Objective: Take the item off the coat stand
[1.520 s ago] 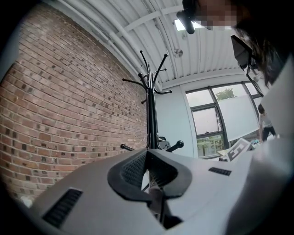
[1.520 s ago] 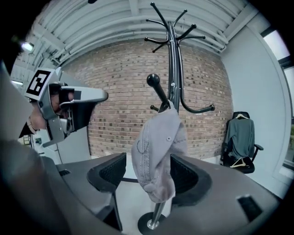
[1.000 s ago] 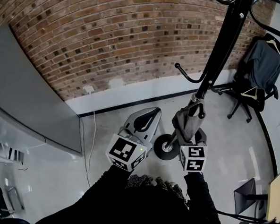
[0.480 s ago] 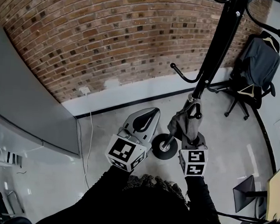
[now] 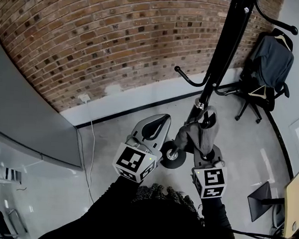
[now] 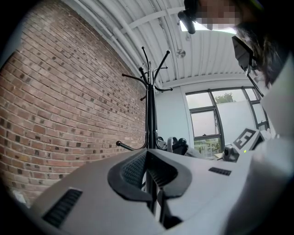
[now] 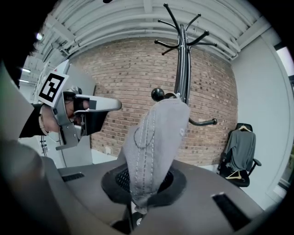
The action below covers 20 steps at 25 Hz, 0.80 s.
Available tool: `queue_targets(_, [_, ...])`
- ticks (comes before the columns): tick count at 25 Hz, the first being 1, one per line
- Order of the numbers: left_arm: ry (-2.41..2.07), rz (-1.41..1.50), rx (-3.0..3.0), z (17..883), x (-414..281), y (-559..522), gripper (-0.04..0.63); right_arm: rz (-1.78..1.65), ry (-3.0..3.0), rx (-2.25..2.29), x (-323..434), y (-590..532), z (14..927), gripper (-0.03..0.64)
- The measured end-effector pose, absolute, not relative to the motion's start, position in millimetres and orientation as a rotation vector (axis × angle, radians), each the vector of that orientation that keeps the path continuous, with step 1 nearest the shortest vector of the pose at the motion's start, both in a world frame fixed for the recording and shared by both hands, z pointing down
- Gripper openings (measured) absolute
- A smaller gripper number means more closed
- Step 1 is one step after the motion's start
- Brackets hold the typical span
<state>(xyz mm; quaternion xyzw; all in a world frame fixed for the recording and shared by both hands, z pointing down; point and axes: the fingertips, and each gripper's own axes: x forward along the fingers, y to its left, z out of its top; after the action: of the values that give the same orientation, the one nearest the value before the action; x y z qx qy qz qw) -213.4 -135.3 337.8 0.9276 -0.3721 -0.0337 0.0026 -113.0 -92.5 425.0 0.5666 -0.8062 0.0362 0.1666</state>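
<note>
Low on the black coat stand [image 5: 222, 50], a grey fabric item [image 5: 199, 137] reaches up to a ball-tipped hook [image 7: 157, 95] just beside the pole; whether it hangs from that hook I cannot tell. The right gripper [image 5: 204, 150] has its jaws closed on the item's lower end, and the stitched cloth rises out from between the pads. The left gripper [image 5: 156, 126] hovers just beside it, with its jaws together and nothing between them.

The stand's round base [image 5: 171, 154] sits on a pale grey floor [image 5: 113, 139]. A curved brick wall [image 5: 109, 38] rises behind it, with a white strip and a dark skirting line at its foot. A thin white cable [image 5: 89, 153] runs down across the floor, and a grey panel [image 5: 23, 114] stands at the left. To the right, an office chair [image 5: 264, 63] carries a dark grey garment, with a hanger [image 5: 257, 93] lying on its seat.

Only the left gripper view shows tall windows [image 6: 204, 124] and a ribbed white ceiling [image 6: 151, 27] above the stand's top hooks. The right gripper view alone shows the item's seams and a small eyelet [image 7: 180, 131], and it catches the left gripper [image 7: 115, 105] from the side.
</note>
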Motion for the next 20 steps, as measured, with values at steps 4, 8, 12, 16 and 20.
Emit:
queue_targets(4, [-1.156,-0.115,2.910,339,-209,-137,0.008,0.048,-2.344,1.566,-122,-80,409,0.020])
queue_targets(8, [-1.140,-0.129,2.915,336,-204,-138,0.008,0.028,-2.368,1.535,-126,-67,399,0.020])
queue_targets(12, [-1.125,-0.137,2.918,336,-200,-140,0.008,0.031,-2.382,1.532,-126,-55,389,0.020])
queue_targets(16, [-1.107,-0.139,2.921,335,-193,-141,0.008,0.067,-2.377,1.550,-115,-42,386,0.020])
queue_targets(20, [-1.085,-0.136,2.933,335,-185,-141,0.008,0.118,-2.341,1.608,-88,-29,393,0.020])
